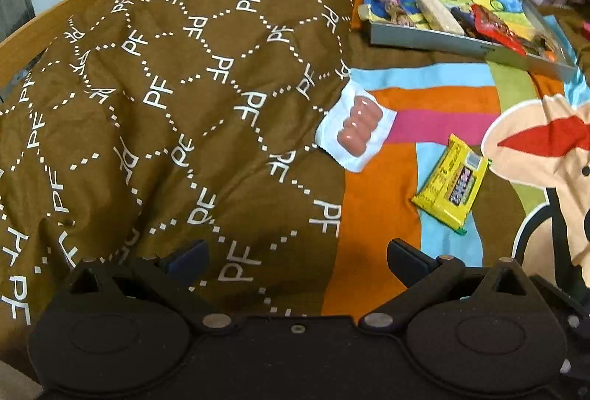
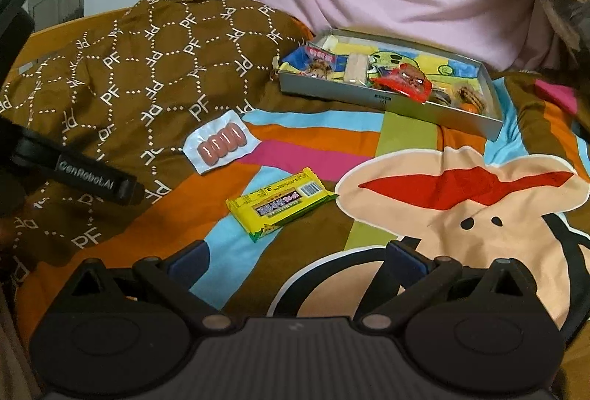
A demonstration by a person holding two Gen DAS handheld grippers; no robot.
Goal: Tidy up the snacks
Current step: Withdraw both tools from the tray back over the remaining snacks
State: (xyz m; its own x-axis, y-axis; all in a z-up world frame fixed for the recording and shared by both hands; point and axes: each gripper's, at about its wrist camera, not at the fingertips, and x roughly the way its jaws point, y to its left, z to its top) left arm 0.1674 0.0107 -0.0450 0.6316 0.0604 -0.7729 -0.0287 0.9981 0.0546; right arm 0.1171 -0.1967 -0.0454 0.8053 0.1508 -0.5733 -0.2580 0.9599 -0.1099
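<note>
Both claws, left claw [image 1: 297,256] and right claw [image 2: 298,258], hang spread and empty above a bed with a colourful cartoon sheet [image 2: 461,215]. A flat yellow foil snack bar [image 2: 282,202] and a clear sealed pack of pink sausages [image 2: 220,145] lie loose near each other, well short of the shallow grey metal tray [image 2: 391,99] already holding snacks. The soft, creased bedding may give under a pinch, so a thin wrapper could slip, or fabric could get caught with it.
</note>
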